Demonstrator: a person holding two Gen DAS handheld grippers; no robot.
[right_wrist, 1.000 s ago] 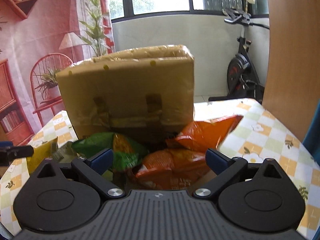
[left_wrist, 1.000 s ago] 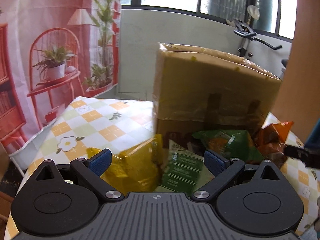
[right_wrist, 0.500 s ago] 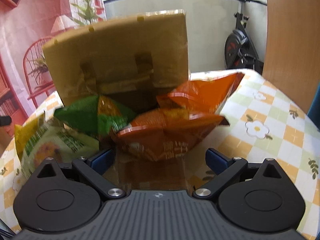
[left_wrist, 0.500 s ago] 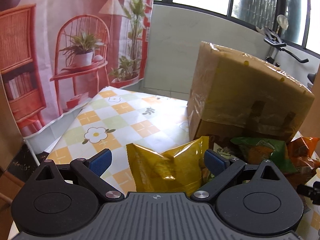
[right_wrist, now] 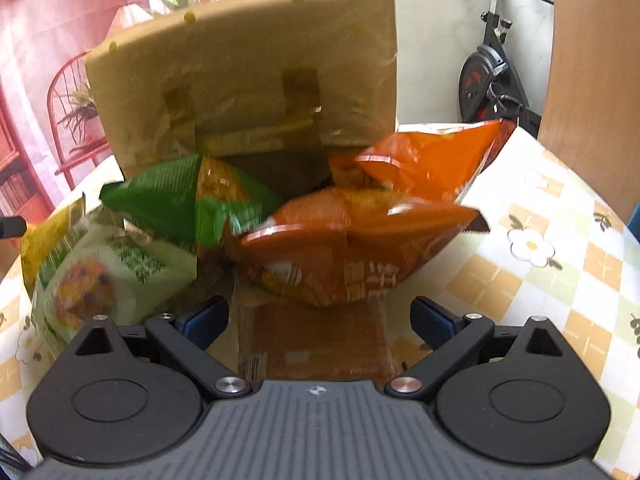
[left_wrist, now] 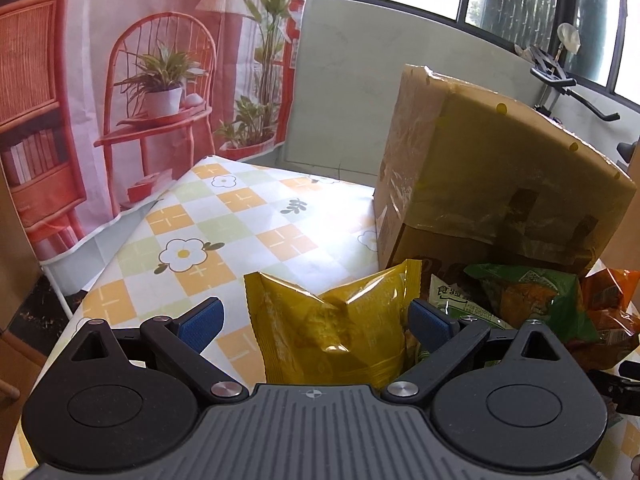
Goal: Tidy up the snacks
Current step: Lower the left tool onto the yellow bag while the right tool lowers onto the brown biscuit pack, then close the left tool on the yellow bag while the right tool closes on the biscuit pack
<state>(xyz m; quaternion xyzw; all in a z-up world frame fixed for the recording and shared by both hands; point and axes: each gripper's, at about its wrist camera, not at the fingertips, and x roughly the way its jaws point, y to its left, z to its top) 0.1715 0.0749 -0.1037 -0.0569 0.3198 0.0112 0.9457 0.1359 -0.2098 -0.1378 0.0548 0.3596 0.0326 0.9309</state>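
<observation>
Your left gripper [left_wrist: 316,320] is spread wide with the yellow bag [left_wrist: 332,332] sitting between the pads (right pad looks like it's just touching it, not squeezing). Right of that are the pale green bag [right_wrist: 104,276], the green bag [right_wrist: 180,200] and the orange bags [right_wrist: 360,248], all piled against the box [right_wrist: 248,80] on the table [right_wrist: 560,280]. Your right gripper [right_wrist: 320,316] is wide too, holding nothing, just in front of the orange bags.
</observation>
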